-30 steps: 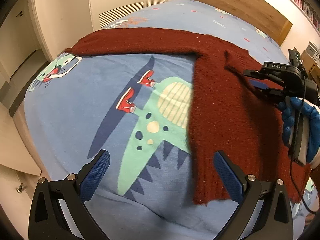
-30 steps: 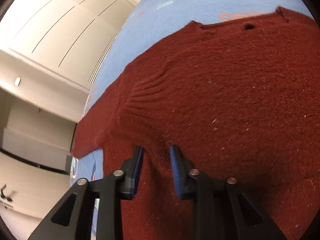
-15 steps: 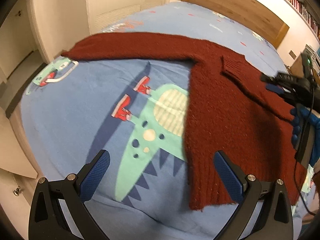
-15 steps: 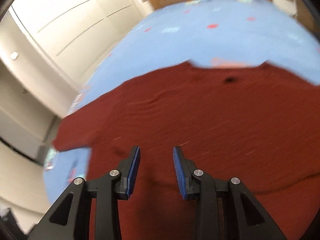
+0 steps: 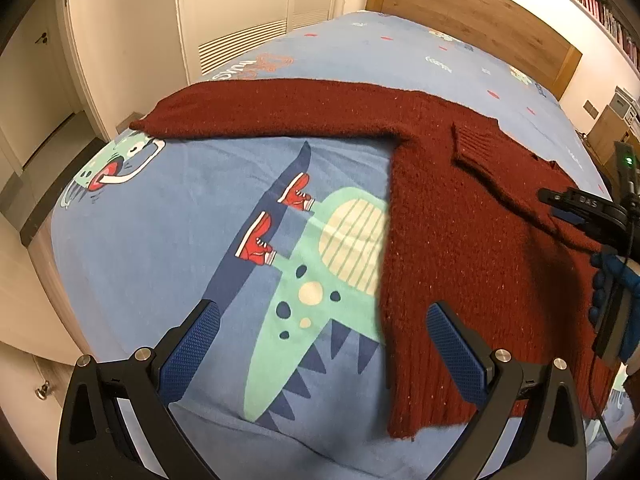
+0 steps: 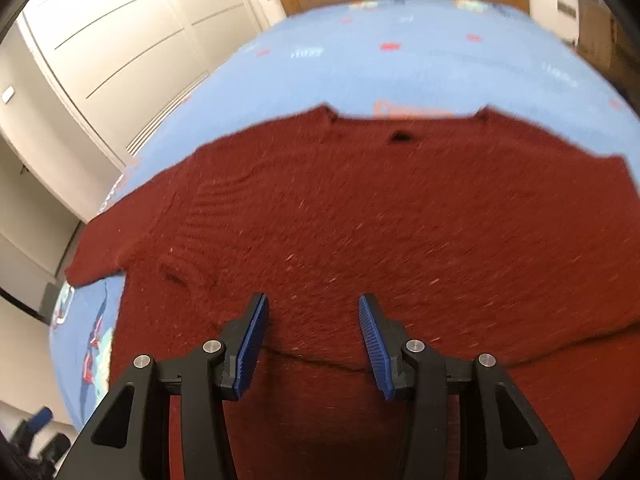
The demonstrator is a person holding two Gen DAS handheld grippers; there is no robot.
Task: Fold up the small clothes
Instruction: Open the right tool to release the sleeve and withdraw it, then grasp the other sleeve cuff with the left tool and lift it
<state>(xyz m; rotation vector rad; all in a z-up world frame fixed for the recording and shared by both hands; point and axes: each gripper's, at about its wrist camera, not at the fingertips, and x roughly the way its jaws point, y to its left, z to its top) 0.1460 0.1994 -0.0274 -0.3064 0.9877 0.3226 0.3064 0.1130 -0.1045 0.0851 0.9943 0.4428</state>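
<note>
- The left gripper (image 5: 320,350) is showing a black frame with triangular cut-outs; its fingers (image 5: 456,350) are carrying blue, finely textured pads; round silver screws are sitting on the finger bases.
- The right gripper (image 6: 312,346) is showing the same black frame and silver screws; its pads (image 6: 372,346) are appearing blue and ribbed.
- In the left wrist view, the right gripper's body is bearing white lettering; a green light is glowing above it; a black cable is hanging down.
- The right hand (image 5: 612,284) is wearing a blue glove.

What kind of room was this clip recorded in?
Most likely a child's bedroom: a bed with a dinosaur-print blue cover and wooden headboard, built-in wardrobe doors, bookshelf.
</note>
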